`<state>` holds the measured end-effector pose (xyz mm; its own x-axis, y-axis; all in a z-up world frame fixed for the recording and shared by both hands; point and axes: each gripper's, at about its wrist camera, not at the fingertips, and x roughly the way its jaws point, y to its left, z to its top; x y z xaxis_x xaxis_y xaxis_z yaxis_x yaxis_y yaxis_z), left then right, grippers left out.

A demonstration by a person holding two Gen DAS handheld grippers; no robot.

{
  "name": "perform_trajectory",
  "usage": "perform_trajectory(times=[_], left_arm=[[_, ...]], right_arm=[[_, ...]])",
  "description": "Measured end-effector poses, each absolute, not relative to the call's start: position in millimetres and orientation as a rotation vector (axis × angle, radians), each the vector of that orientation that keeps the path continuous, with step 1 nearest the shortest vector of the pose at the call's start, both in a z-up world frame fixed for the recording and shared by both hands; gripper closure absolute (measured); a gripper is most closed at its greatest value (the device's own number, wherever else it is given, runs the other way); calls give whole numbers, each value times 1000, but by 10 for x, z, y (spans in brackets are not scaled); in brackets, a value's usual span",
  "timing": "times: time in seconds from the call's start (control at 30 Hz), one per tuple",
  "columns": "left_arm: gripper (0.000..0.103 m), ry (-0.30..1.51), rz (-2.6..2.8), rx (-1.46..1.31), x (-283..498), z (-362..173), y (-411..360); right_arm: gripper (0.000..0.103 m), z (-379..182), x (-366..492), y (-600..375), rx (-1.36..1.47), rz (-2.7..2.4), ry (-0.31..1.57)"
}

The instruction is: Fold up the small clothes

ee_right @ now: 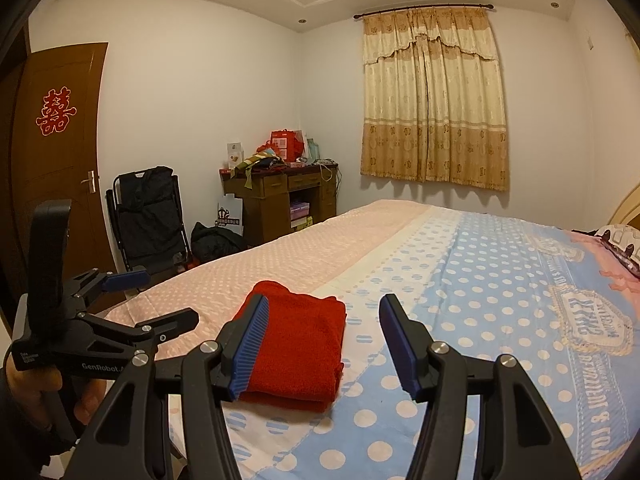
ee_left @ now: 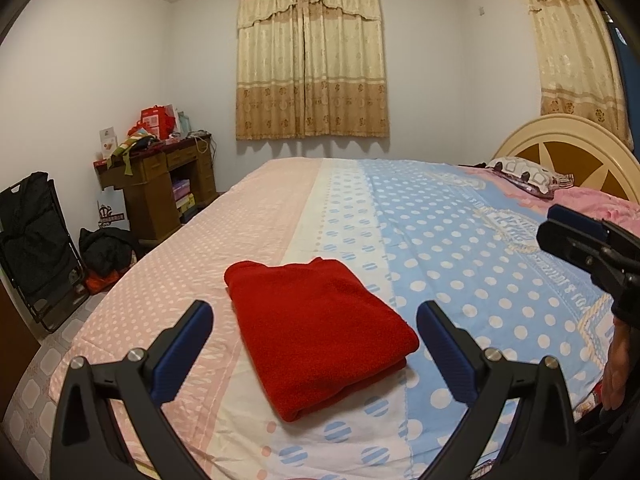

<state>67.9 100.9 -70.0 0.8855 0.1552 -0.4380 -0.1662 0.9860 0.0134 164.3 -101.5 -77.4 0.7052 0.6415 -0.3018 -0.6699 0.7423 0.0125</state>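
Observation:
A red garment (ee_left: 320,332) lies folded into a neat rectangle on the bed near its front edge; it also shows in the right wrist view (ee_right: 298,348). My left gripper (ee_left: 314,356) is open and empty, held above the bed with the garment between and beyond its fingers. My right gripper (ee_right: 320,344) is open and empty, raised off the bed to the right of the garment. The right gripper's fingers (ee_left: 576,236) show at the right edge of the left wrist view. The left gripper (ee_right: 160,300) shows at the left of the right wrist view.
The bed sheet (ee_left: 440,232) is pink and blue with white dots. A pillow (ee_left: 524,176) and headboard (ee_left: 560,140) are at the right. A cluttered wooden desk (ee_left: 160,184), a black folding chair (ee_left: 36,248) and a door (ee_right: 60,152) stand at the left.

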Motion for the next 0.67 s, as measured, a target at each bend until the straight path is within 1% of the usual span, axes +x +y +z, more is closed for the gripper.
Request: perform_trajectory(times=[0.67], left_arm=[[0, 427, 201, 5, 698, -748, 947]], right_arm=[[44, -838, 1683, -954, -123, 746, 316]])
